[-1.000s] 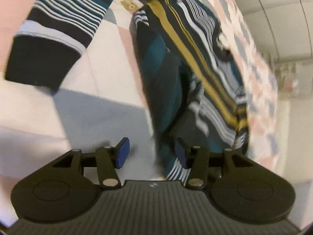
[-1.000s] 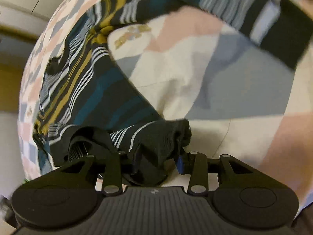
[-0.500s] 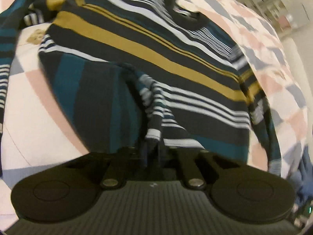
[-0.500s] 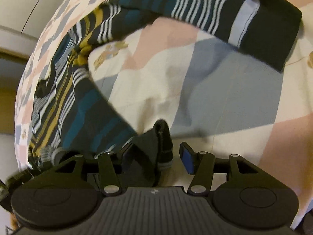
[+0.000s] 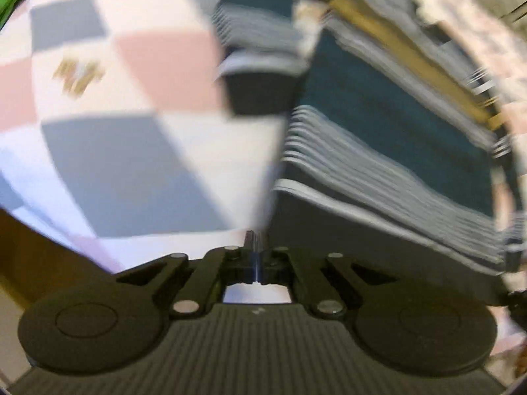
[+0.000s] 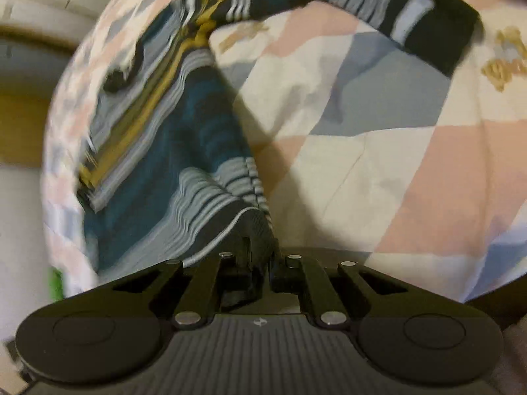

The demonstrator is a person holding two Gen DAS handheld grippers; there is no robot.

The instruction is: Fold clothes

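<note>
Nearest in the left wrist view, left gripper (image 5: 253, 256) with fingers drawn fully together, pinching what looks like a thin dark edge of the striped sweater (image 5: 388, 151); motion blur makes the exact contact hard to confirm. Just beyond and to the right, dark hem band, then fine grey-white stripes, a teal panel, and a mustard stripe farther up. To the left, one sleeve's dark cuff (image 5: 260, 95) lying flat on the checked bedsheet (image 5: 125, 151) of pink, grey-blue and white squares. Nearest in the right wrist view, right gripper (image 6: 263, 263) closed tight on a bunched dark corner of the sweater's hem, ribbed fabric gathered between the fingers. Beyond, sweater body stretching up and left across the bedsheet (image 6: 378, 151), teal and striped, mustard band near the top. Farthest, upper right, the other sleeve (image 6: 411, 16) arcing over the sheet and ending in a dark cuff. Pale wall at the upper left edge.
</note>
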